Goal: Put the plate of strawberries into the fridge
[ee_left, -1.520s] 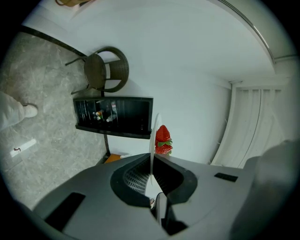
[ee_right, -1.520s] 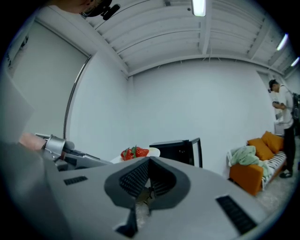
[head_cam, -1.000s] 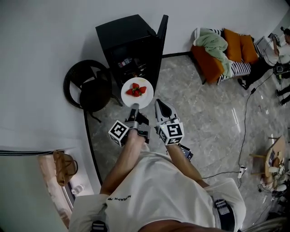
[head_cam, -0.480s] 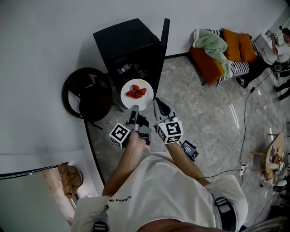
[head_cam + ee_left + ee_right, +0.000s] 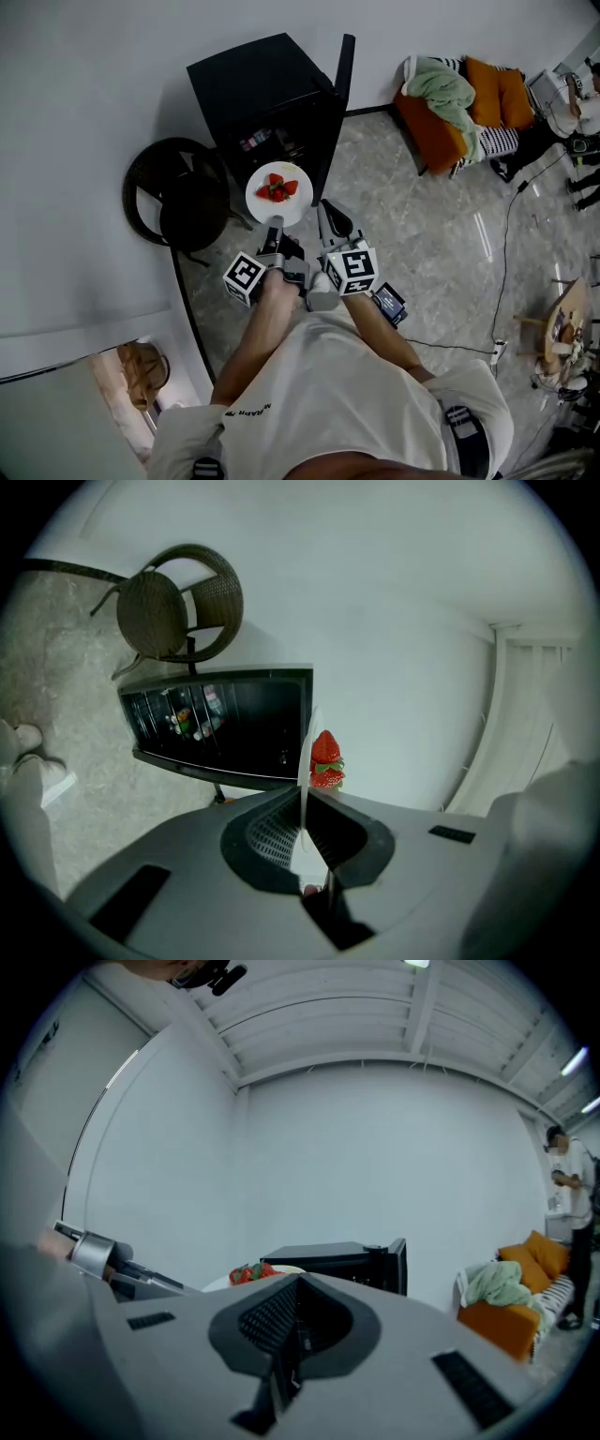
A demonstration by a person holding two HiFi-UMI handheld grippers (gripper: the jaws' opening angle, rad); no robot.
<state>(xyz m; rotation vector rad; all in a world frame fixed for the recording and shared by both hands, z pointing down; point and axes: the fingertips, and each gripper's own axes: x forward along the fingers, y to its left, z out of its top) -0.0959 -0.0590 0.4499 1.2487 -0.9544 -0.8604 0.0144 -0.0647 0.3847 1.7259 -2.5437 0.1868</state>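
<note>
Carrying the plate toward the fridge, you are holding it in the air just in front of the open shelves, a little nearer to them than a second ago. The fridge is sitting slightly farther left in the head view now, so you are stepping in as you go. The strawberries are staying heaped in the middle of the plate, none rolling to the rim.

The left gripper is pinching the plate's near rim, its fingers pressed onto the thin white edge. The right gripper is riding just right of the plate without touching it, its fingers pressed together on nothing. The door is standing open at the fridge's right, so the way in is looking clear.

Judging from this, the carry is nearly over and the insertion is not yet begun. You are going to need a level plate and a shelf with room, since small items are already occupying some of them. The chair is standing left of the fridge, clear of your path.
</note>
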